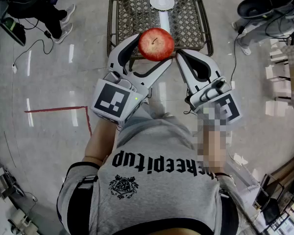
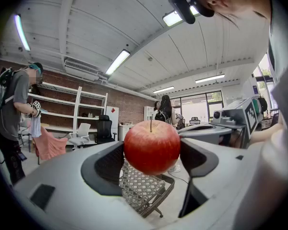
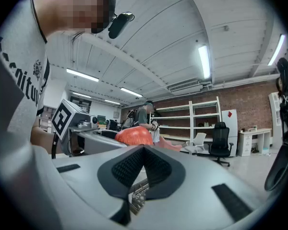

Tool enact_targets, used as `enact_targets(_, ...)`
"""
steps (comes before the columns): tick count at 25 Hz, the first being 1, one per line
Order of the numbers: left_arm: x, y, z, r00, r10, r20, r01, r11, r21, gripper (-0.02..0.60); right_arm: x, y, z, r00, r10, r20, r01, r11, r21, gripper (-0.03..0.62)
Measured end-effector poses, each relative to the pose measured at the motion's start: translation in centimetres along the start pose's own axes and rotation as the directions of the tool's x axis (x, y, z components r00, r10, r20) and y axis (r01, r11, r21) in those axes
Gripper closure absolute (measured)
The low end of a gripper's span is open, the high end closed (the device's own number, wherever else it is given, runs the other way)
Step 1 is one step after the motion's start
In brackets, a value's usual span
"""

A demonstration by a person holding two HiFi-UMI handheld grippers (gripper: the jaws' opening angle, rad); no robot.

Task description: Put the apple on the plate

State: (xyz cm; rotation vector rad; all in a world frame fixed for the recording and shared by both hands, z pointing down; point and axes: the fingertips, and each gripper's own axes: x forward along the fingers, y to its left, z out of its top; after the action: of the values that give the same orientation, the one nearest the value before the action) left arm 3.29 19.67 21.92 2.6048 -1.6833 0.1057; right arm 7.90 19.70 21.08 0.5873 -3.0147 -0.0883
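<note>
Clearly the carry is in hand: the left gripper (image 2: 152,158) holds the apple (image 1: 156,43) in the air, its fingers (image 2: 104,166) spread wide and pressing on it from both sides, stem up. In the head view the apple hangs at the upper centre of the frame, over the near edge of the wire-mesh desk (image 1: 127,14). The white plate (image 1: 162,1) lies further up, at the top centre, apart from the apple and bare. The right gripper (image 3: 143,168) sits just right of the apple, its fingers closed together on nothing. The next move seems to call for taking the apple on up the frame until it is over the plate, lowering it right down, and only then opening the fingers — a round apple let go from height would likely roll off.
</note>
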Motion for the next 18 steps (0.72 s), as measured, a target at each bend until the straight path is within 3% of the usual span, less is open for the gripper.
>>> enact_targets(18, 0.1, 3.7, 0.5, 0.999, -0.032, 0.025, 0.033, 0.999, -0.023, 0.183, 3.3, -0.2, 0.1, 0.999, -0.049, -0.019, 0.049, 0.999, -0.004, 0.602)
